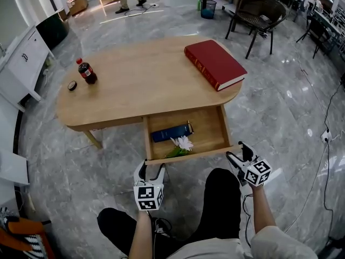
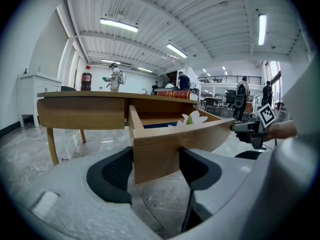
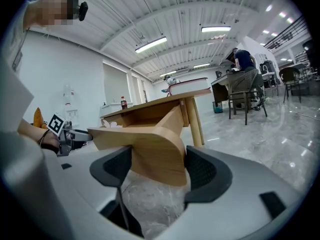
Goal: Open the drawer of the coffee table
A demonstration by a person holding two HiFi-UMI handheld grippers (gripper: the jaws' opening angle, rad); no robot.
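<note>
The head view looks steeply down from above the left gripper [image 1: 151, 169] and right gripper [image 1: 237, 151]. Each gripper view looks along its own jaws, very near the drawer front [image 2: 160, 149], which all views share.

A large open lab hall; ribbed ceiling [image 2: 200, 29], strip lights [image 2: 119, 25], marble floor [image 1: 280, 96], scattered chair [image 1: 260, 14] and cabinet [image 1: 21, 58].

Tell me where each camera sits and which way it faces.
Head view: on the person's head, looking down at the oval light-wood coffee table; forearms, legs show.
Left gripper view: on the left gripper, facing its open light-wood drawer; black fingers show.
Right gripper view: on the right gripper, facing the drawer's other end.
All share the drawer.
</note>
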